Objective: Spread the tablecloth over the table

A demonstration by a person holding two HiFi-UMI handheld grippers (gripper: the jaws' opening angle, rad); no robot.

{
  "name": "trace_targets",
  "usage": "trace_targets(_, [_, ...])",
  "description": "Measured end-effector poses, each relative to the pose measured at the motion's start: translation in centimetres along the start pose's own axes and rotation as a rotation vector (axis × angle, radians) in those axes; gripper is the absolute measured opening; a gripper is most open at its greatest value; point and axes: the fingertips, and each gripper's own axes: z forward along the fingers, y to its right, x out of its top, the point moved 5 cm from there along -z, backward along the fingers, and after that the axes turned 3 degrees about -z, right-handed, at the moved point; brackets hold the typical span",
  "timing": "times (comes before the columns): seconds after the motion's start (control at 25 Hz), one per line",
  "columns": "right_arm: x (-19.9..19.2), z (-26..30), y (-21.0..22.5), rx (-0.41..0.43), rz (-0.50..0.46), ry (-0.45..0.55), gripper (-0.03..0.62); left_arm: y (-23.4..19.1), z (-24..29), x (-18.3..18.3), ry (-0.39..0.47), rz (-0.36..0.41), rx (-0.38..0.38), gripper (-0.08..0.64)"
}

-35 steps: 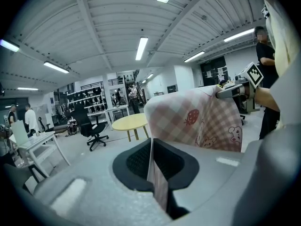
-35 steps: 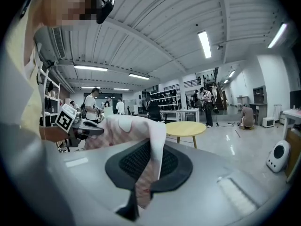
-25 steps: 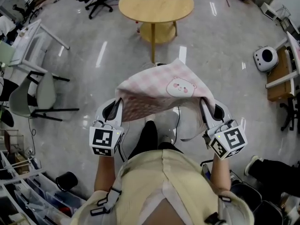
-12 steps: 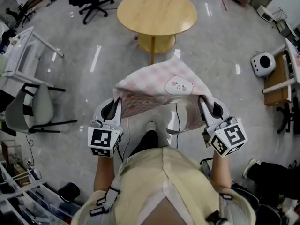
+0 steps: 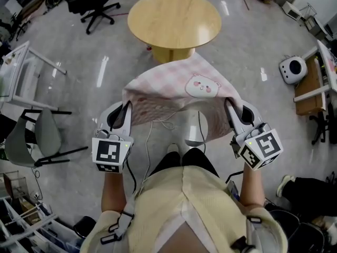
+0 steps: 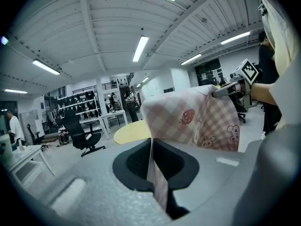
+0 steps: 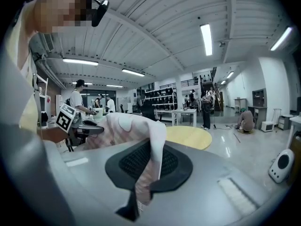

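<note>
Over floor (image 5: pixel 105 46); tablecloth (image 5: pixel 176 94) pinched crosswise, left hand-held gripper (image 5: pixel 124 108) to right hand-held gripper (image 5: pixel 231 108)

a black office chair (image 5: pixel 97 4) stands on the glossy grey floor (image 5: pixel 253 41) at upper left. lower down, a grey chair (image 5: pixel 32 136) sits near a white desk frame (image 5: pixel 23 70). at right, a round white device (image 5: pixel 293 67) (dark circle on its face) sits just beside a wooden cabinet (image 5: pixel 309 86).

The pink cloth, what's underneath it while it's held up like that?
Under the pink cloth, held by the left gripper and right gripper, only shiny floor, a thin cable and the person's legs show. It hides part of the base of the round table.
</note>
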Motion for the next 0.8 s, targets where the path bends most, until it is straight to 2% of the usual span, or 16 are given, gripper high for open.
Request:
trace_targets(0.24, [5.6,6.0,3.4,-0.017,-0.034,-0.038,0.009,-5.4,5.7,4.6,-0.003,0.006,-0.01,0.006])
trace_targets(0.4, [6.4,8.0,5.9,-0.01,-0.05,-0.035,0.009,-6.2,8.6,5.7,-0.007,-0.01,-0.001,0.005])
trace_targets(0.8, [9.3,14.3,13.1,0.052,-0.072,-0.006,0.009,-9.0,16.1,10.1,-0.029,0.033,0.036,0.006])
